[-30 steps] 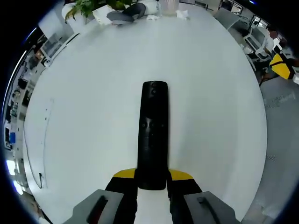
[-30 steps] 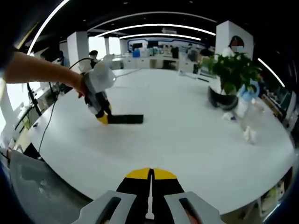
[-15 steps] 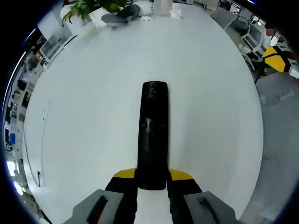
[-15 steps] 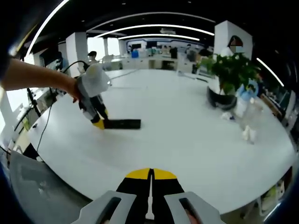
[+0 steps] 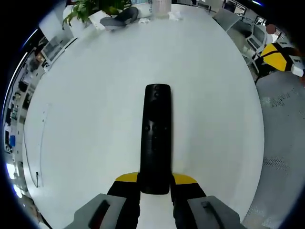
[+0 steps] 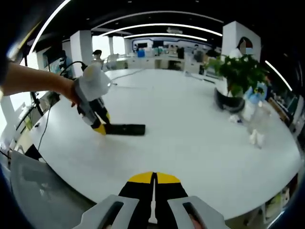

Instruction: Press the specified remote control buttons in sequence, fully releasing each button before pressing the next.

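Progress on the task cannot be confirmed from these views. The black remote control (image 5: 155, 138) is lying flat on the white surface (image 5: 95, 105), button face up, and nothing is bearing on any button at this moment. No indicator or display is legible, so whether any press in the sequence is already done cannot be told; by judgement, the pressing is either not begun or is between presses, with the remaining presses yet to do.

In the left gripper view, the remote is running from the lower centre of the frame up to the middle. Its near end is sitting between the yellow-tipped jaws of the left gripper (image 5: 155, 183), which are clamping it from both sides and steadying it against the surface. The right gripper view is showing the same arrangement at centre left: the left gripper (image 6: 97, 125) angled down onto the end of the remote (image 6: 125, 129), with a person's hand (image 6: 78, 93) behind it.

The right gripper (image 6: 154, 183) is sitting at the bottom centre of its own view with its jaws closed together on nothing, well apart from the remote. By judgement, this is the pressing tool, and it has to reach the remote.

A potted plant (image 6: 236, 81) is standing at the upper right.
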Demonstrator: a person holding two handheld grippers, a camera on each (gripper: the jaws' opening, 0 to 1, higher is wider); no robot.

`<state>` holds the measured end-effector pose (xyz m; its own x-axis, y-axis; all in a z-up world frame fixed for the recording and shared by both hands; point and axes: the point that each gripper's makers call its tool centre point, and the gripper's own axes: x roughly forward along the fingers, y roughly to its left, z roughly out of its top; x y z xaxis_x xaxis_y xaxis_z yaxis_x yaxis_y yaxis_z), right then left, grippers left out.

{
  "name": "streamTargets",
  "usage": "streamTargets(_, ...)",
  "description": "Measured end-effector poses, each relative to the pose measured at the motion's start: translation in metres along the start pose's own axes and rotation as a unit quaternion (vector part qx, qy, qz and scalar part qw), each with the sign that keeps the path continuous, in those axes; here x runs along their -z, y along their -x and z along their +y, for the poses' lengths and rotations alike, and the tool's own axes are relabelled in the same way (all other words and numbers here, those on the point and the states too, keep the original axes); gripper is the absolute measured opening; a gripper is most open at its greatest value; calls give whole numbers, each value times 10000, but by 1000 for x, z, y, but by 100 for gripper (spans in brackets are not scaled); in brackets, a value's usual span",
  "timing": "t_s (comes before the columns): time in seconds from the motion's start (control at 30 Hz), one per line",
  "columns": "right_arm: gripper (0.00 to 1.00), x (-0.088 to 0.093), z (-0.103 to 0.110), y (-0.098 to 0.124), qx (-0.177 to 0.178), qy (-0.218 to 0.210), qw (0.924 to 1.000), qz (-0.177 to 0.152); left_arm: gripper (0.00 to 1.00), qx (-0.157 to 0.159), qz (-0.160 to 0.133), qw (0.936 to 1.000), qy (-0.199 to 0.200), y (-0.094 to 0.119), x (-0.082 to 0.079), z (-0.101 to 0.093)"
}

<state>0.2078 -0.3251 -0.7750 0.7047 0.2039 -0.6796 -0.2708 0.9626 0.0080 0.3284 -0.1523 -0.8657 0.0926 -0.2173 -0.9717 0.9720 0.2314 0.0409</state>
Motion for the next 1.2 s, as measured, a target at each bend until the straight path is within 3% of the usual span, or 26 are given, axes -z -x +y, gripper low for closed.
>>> streamTargets(0.27,0,-2,1,1,-28,10,10000,-60,23,-12,-7,10000,40,1,1,-11)
streamTargets(0.63,0,3,6,-2,-114,109,9998,110,23,-16,-58,9999,80,3,4,-32)
streamTargets(1.2,0,1,2,0,-14,110,9999,42,24,28,131,9999,-108,5,10,-68)
